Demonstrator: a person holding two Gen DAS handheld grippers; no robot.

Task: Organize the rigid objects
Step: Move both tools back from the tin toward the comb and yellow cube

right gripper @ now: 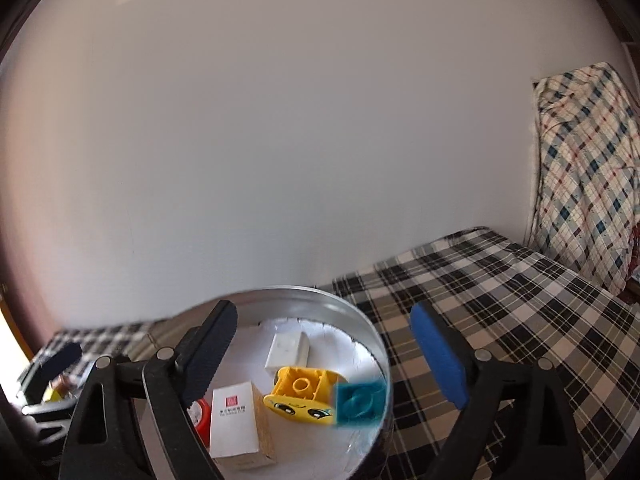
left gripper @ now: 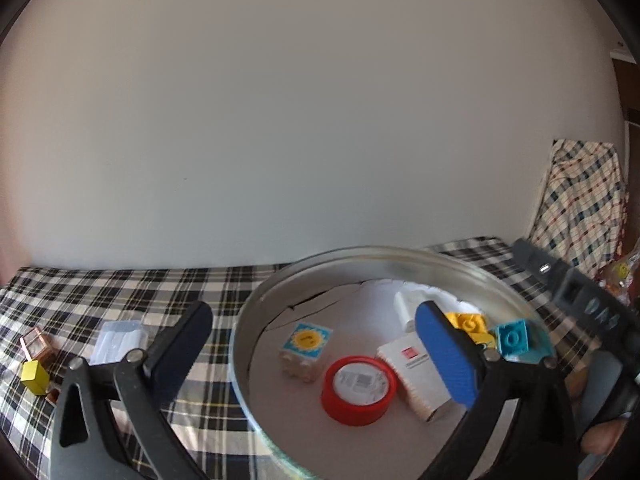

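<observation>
Left gripper [left gripper: 320, 344] and right gripper [right gripper: 332, 348] both gape wide, holding nothing.

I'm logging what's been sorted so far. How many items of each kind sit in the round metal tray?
Toy blocks: 3 (sun-print, yellow, teal)
Boxes: 2 (white-and-tan, small white)
Red round container: 1
Total: 6, in the tray

plain white wall [left gripper: 280, 120] behind plaid-covered bed [right gripper: 500, 300].
</observation>
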